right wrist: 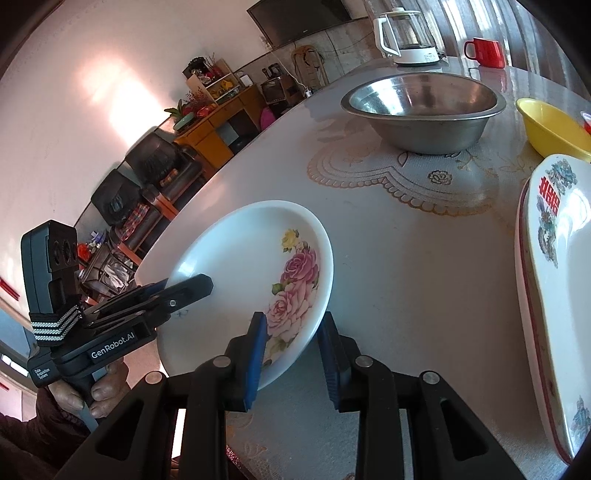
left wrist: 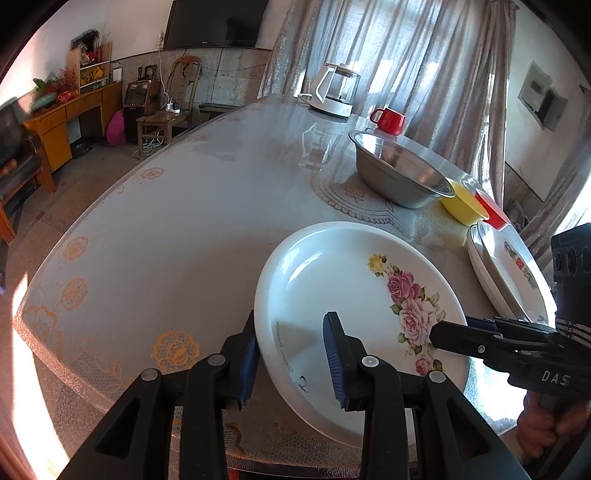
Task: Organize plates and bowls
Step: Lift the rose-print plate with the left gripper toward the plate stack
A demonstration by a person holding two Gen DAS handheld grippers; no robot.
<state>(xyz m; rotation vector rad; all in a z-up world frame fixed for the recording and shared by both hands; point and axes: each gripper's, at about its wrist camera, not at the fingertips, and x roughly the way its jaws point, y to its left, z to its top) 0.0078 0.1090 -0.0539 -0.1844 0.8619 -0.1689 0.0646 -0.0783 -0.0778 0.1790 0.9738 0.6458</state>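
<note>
While both grippers meet at the near edge of the table [left wrist: 155,229], the rose plate [left wrist: 332,280] sits between them, and it serves as the marker for everything else. At its near-left rim the left gripper [left wrist: 291,363] straddles the edge, one blue pad under the outside and the other over the inside of the plate; the pads look close to the rim, yet I cannot tell whether they press on it. At the plate's right rim the right gripper [right wrist: 293,360] straddles the edge the same way, one pad above the printed roses and one outside, and again the frames do not settle whether it is clamped or loose. A hand [right wrist: 96,395] grips the left tool's handle, below and left of the plate in the right wrist view. The plate looks tilted, its right side raised off the table.

Just right of the rose plate lies a stack of patterned plates [right wrist: 554,266], apart from it. Beyond that stack, further from the rose plate, stands a yellow bowl [right wrist: 550,129], with something red [left wrist: 491,208] just beside it. Behind the rose plate, across a bare stretch of lace-patterned cloth, sits a steel basin [right wrist: 424,110], upright. Further back stand a red mug [right wrist: 485,51] and a white-based glass kettle [right wrist: 406,33], well apart from the plate, near the curtains [left wrist: 406,48]
</note>
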